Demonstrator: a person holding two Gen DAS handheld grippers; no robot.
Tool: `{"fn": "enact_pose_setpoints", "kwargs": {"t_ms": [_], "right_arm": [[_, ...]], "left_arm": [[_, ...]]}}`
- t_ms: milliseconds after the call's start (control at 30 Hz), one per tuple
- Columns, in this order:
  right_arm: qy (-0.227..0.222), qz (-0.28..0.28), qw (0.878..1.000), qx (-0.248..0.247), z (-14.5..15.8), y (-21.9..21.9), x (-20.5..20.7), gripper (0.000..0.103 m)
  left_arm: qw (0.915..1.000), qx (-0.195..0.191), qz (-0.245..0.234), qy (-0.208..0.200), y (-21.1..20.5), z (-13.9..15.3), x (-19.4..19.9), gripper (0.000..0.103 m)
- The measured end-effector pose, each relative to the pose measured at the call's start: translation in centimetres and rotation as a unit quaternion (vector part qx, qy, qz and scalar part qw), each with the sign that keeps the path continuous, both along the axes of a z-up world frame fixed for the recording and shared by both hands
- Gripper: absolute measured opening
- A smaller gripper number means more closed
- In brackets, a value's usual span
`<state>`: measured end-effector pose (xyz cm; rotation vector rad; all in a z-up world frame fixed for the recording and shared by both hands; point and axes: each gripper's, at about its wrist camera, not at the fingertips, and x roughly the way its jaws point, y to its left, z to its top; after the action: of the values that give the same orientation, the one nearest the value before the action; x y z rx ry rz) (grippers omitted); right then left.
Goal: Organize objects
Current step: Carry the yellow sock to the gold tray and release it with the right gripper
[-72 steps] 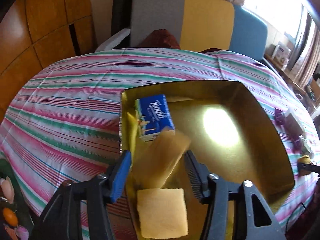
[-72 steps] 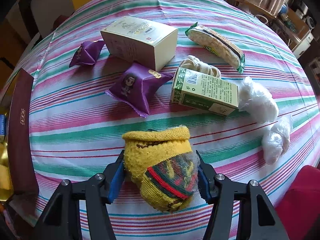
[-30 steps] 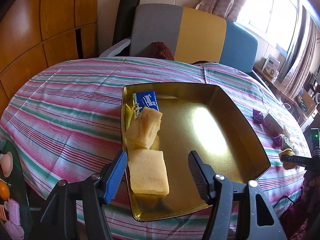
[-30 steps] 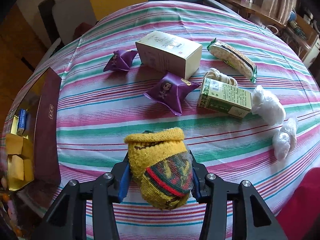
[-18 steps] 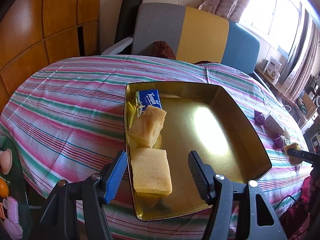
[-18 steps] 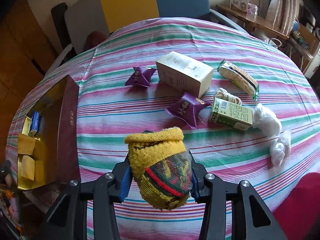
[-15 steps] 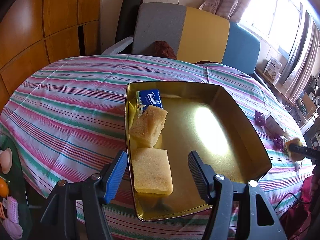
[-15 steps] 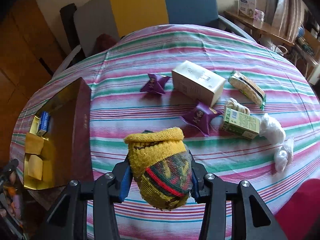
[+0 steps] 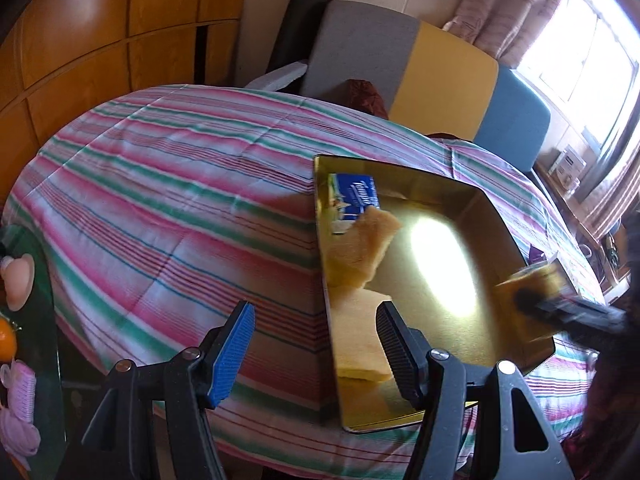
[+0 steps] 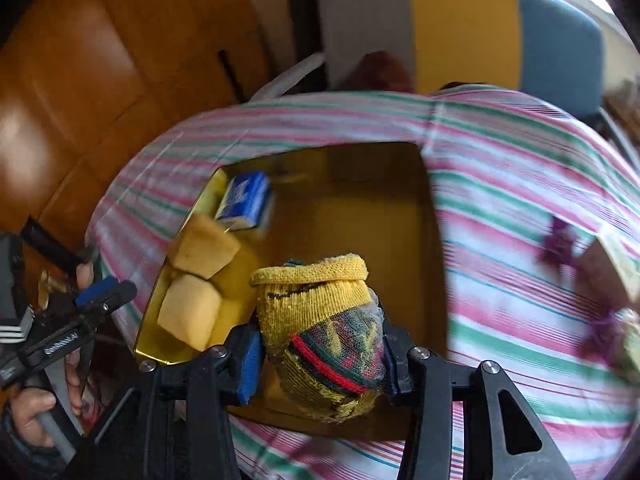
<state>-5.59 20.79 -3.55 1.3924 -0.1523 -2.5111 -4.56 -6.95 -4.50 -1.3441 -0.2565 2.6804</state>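
Since the earlier frames the right gripper point(image 10: 320, 354) has swung from the cluttered side of the table to the gold tray point(image 10: 434, 264), carrying the knitted sock point(image 10: 320, 320) with it, so the tray now fills the middle of its view where loose boxes and purple sachets lay before; the left gripper point(image 9: 316, 348) has slid sideways, its view now centred on the striped tablecloth point(image 9: 168, 200) at the tray's left edge

Right fingers are narrow and pressed on both sides of the sock, a yellow roll with a red, green and dark striped lower part, which hangs above the near end of the tray. Left fingers stand wide apart with nothing between them, the blue pad point(image 9: 234, 354) over the cloth and the black one over the tray's near left corner

Inside the tray, along its left wall, lie a blue tissue pack point(image 10: 244, 202) at the far end, then one yellow sponge point(image 10: 204, 250) tilted against it, then a second yellow sponge point(image 10: 188, 318) lying flat nearest the camera. The rest of the tray floor is bare gold with a bright glare patch in the left view

At the right view's left edge a hand point(image 10: 24, 408) grips the left tool's handle. On the cloth to the right, blurred, sit a purple sachet point(image 10: 558, 242) and a pale box point(image 10: 608, 268), well apart from the tray
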Motion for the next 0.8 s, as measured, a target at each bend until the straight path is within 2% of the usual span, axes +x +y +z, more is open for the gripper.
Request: {"fn": "enact_pose_setpoints", "kwargs": {"t_ms": [167, 300, 367, 533, 800], "right_arm": [[-0.061, 0.06, 0.996, -0.007, -4.9, -6.0, -1.4, 0.051], [-0.077, 0.101, 0.991, -0.027, -6.3, -8.8, -0.9, 0.055], [-0.083, 0.116, 0.989, -0.033, -6.6, -9.5, -0.6, 0.061], [-0.072, 0.107, 0.99, -0.053, -6.4, -8.9, -0.1, 0.08], [-0.039, 0.057, 0.995, -0.069, -3.9, -4.9, 1.1, 0.095]], "left_arm": [[0.9999, 0.002, 0.009, -0.008, -1.0, -0.6, 0.1, 0.064], [0.9999, 0.0, 0.014, -0.009, -1.2, -0.8, -0.1, 0.064], [0.9999, -0.001, 0.011, -0.006, -1.1, -0.8, -0.1, 0.064], [1.0, -0.003, 0.0, 0.002, -0.3, -0.3, 0.1, 0.064], [0.9997, 0.002, -0.019, 0.018, 0.8, 1.0, 0.5, 0.064]]}}
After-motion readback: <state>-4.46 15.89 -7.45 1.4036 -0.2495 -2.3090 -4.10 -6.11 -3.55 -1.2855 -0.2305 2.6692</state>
